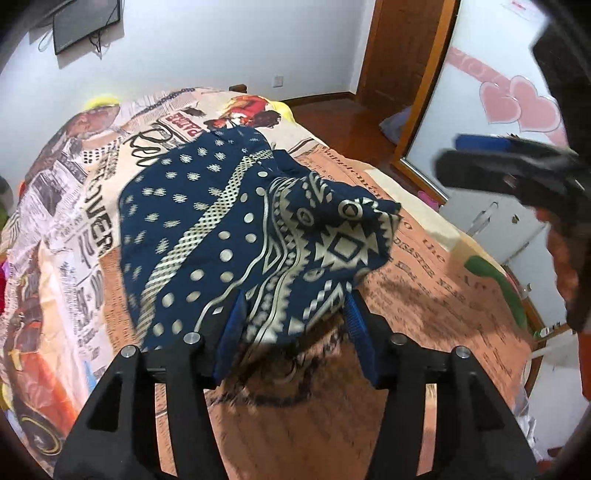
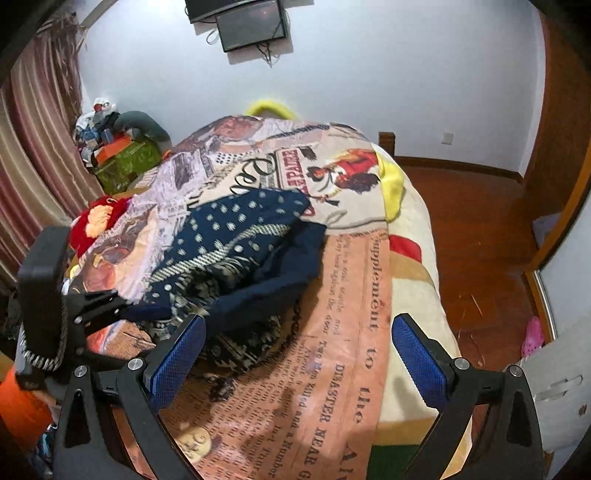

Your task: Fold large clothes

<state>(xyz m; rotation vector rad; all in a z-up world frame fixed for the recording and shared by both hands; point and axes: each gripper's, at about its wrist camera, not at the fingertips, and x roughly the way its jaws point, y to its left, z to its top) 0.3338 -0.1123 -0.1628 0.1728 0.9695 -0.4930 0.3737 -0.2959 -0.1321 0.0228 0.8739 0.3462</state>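
A navy garment with a cream geometric and dot pattern [image 1: 236, 229] lies on a bed covered by a newspaper-print blanket [image 1: 424, 280]. My left gripper [image 1: 295, 325] has its blue pads apart, with the lifted near edge of the garment lying between and over them; no clamping shows. In the right wrist view the garment [image 2: 236, 254] is bunched at centre left, and the left gripper [image 2: 96, 306] shows against its near edge. My right gripper [image 2: 299, 354] is open and empty above the blanket, right of the garment. It also shows in the left wrist view [image 1: 495, 162].
A pile of boxes and clothes [image 2: 110, 147] sits beyond the bed's left side by striped curtains [image 2: 33, 147]. Wooden floor [image 2: 480, 229] lies to the right, with a door [image 1: 399, 48] and mirrored wardrobe [image 1: 491, 99]. A screen [image 2: 251, 22] hangs on the wall.
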